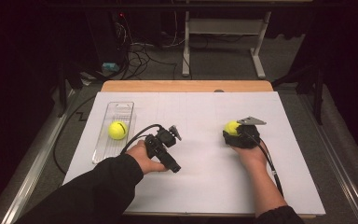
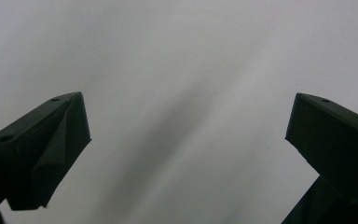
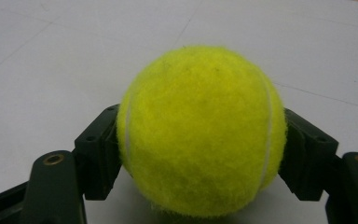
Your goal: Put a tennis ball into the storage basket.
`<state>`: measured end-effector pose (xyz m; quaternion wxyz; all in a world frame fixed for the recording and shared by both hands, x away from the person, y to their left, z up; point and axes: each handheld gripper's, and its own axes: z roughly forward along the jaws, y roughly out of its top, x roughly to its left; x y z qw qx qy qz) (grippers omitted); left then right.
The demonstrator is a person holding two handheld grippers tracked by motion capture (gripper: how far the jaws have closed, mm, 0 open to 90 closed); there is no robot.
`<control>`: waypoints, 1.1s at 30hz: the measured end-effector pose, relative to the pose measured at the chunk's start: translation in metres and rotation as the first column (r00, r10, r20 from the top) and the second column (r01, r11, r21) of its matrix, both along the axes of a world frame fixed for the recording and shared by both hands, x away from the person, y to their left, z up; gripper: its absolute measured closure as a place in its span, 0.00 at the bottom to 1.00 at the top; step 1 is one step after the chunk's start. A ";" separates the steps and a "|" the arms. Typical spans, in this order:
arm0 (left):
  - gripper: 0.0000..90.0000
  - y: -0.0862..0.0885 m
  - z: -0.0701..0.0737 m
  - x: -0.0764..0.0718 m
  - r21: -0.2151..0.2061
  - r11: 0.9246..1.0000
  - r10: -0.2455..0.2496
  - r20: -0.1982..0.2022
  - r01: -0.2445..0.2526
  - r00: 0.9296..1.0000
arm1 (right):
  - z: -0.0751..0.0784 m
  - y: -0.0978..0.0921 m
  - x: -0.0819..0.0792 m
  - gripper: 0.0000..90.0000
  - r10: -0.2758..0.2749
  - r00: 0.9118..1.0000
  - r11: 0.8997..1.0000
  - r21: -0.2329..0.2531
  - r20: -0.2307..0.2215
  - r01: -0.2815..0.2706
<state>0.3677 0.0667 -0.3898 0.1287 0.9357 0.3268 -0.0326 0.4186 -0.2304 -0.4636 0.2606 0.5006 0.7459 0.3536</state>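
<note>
Left gripper (image 1: 174, 132), jaws wide apart and empty, beside a clear tray (image 1: 121, 108) holding a tennis ball (image 1: 117, 130) near the worktop's (image 1: 191, 177) left edge; right gripper (image 1: 235, 132) clamps a second ball (image 3: 200, 130) toward the right edge.

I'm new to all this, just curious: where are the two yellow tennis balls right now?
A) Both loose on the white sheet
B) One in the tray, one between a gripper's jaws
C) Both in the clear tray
B: one tennis ball lies in the clear tray, and the right gripper has its jaws against the sides of the other ball.
</note>
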 end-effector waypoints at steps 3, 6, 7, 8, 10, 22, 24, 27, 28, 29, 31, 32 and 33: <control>0.00 -0.001 -0.001 0.000 0.003 1.000 -0.001 -0.005 0.002 1.000 | 0.004 -0.001 -0.009 0.30 0.015 1.000 1.000 0.024 0.020 -0.015; 0.01 -0.001 0.000 0.000 0.009 1.000 -0.001 -0.005 0.001 1.000 | 0.007 -0.001 -0.020 0.30 0.030 0.999 0.999 0.027 0.038 -0.031; 0.00 -0.001 0.000 0.000 0.012 1.000 0.000 -0.003 0.000 1.000 | 0.008 -0.001 -0.025 0.30 0.035 0.998 0.999 0.031 0.045 -0.037; 0.00 -0.001 0.000 -0.001 0.015 1.000 -0.001 -0.004 0.001 1.000 | 0.008 -0.002 -0.029 0.30 0.039 0.998 0.998 0.038 0.051 -0.041; 0.00 -0.001 0.000 -0.001 0.016 1.000 0.000 -0.002 0.000 1.000 | 0.008 -0.003 -0.037 0.30 0.045 0.997 0.998 0.039 0.063 -0.048; 0.00 -0.003 0.000 -0.003 0.048 0.999 0.001 -0.012 0.000 1.000 | 0.007 -0.013 -0.084 0.30 0.073 0.991 0.995 0.066 0.112 -0.081; 0.00 -0.004 0.000 -0.003 0.047 0.999 0.006 -0.010 -0.006 1.000 | 0.006 -0.016 -0.091 0.30 0.076 0.990 0.995 0.062 0.117 -0.084; 0.00 -0.004 0.000 -0.003 0.052 0.999 0.006 -0.011 -0.006 1.000 | 0.004 -0.021 -0.100 0.30 0.071 0.990 0.994 0.070 0.124 -0.080; 0.00 -0.004 0.000 -0.003 0.051 0.999 0.006 -0.010 -0.006 1.000 | 0.004 -0.023 -0.104 0.30 0.068 0.990 0.994 0.076 0.126 -0.078; 0.00 -0.005 0.000 -0.004 0.053 0.999 0.007 -0.009 -0.006 1.000 | 0.002 -0.026 -0.108 0.30 0.064 0.989 0.994 0.079 0.130 -0.074; 0.00 -0.006 0.000 -0.004 0.051 0.999 0.001 -0.010 -0.001 1.000 | 0.000 -0.029 -0.116 0.30 0.065 0.990 0.994 0.081 0.128 -0.075; 0.00 -0.006 0.001 -0.004 0.049 0.999 -0.004 -0.015 0.005 1.000 | -0.001 -0.030 -0.120 0.30 0.072 0.989 0.994 0.069 0.126 -0.081; 0.01 -0.006 0.001 -0.004 0.049 0.999 -0.003 -0.015 0.004 1.000 | -0.001 -0.032 -0.123 0.30 0.074 0.989 0.994 0.068 0.126 -0.083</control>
